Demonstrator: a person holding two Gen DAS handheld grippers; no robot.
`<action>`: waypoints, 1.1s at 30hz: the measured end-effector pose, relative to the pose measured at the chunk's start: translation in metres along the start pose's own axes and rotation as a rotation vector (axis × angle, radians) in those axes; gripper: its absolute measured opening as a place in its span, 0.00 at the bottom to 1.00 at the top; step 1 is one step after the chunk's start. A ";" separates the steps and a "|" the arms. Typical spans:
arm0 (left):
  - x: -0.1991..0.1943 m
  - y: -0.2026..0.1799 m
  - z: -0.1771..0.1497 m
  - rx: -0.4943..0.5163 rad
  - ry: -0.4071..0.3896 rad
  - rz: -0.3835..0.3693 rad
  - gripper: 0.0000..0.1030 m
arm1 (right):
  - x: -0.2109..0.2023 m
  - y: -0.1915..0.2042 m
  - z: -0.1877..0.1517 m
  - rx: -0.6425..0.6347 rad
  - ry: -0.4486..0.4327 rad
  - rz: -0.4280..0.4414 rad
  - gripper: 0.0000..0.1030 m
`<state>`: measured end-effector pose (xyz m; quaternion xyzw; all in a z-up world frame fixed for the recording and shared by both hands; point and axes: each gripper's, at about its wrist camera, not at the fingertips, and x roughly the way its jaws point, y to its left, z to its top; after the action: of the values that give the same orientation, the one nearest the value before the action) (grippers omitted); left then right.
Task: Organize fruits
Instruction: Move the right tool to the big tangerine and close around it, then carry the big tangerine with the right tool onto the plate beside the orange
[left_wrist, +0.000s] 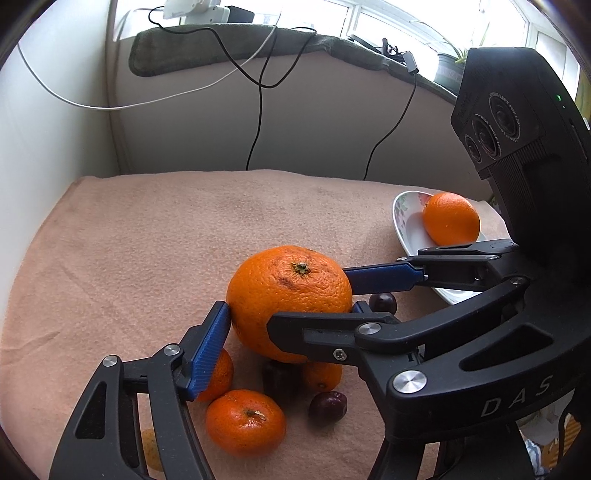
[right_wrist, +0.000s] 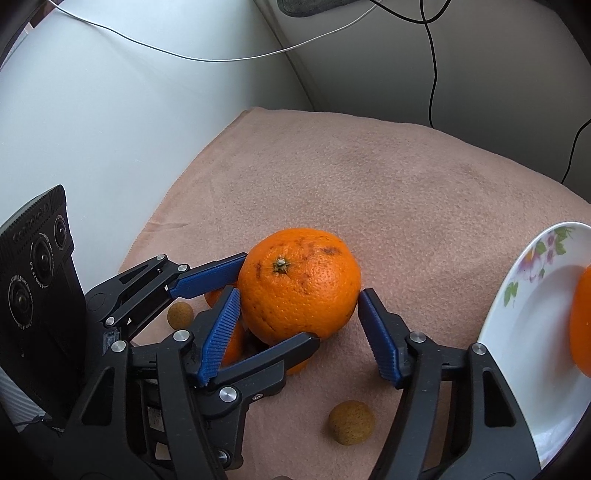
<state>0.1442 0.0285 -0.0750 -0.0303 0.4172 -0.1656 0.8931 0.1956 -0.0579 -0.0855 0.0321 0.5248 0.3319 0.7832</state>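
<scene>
At nine o'clock of the big orange (left_wrist: 289, 302), your left tool (left_wrist: 291, 315) has its blue pads pressed on the fruit's flanks. Your right tool (right_wrist: 297, 325) clamps the same orange crosswise, lifted above smaller fruit on the pink blanket (left_wrist: 147, 240). At three o'clock, the flowered plate (right_wrist: 517, 332) holds another orange (left_wrist: 451, 218).

Both grippers: black plastic linkage arms w/ silver screws, ribbed blue finger pads (right_wrist: 376, 336); "DAS" lettering on right gripper (left_wrist: 356, 291).

Oranges (left_wrist: 289, 295) x5 — plums (left_wrist: 327, 408) x3 — longans (right_wrist: 351, 428) x2
</scene>
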 end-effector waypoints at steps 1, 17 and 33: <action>-0.001 0.000 0.000 0.001 -0.002 0.001 0.65 | 0.000 0.000 0.000 0.000 -0.003 -0.001 0.67; -0.018 -0.009 0.001 -0.012 -0.048 0.010 0.65 | -0.024 0.003 -0.005 -0.002 -0.057 0.005 0.66; -0.039 -0.051 0.005 0.039 -0.116 -0.008 0.65 | -0.083 -0.005 -0.029 0.012 -0.150 -0.021 0.66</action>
<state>0.1104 -0.0077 -0.0332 -0.0241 0.3613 -0.1750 0.9156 0.1545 -0.1159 -0.0341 0.0561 0.4668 0.3173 0.8236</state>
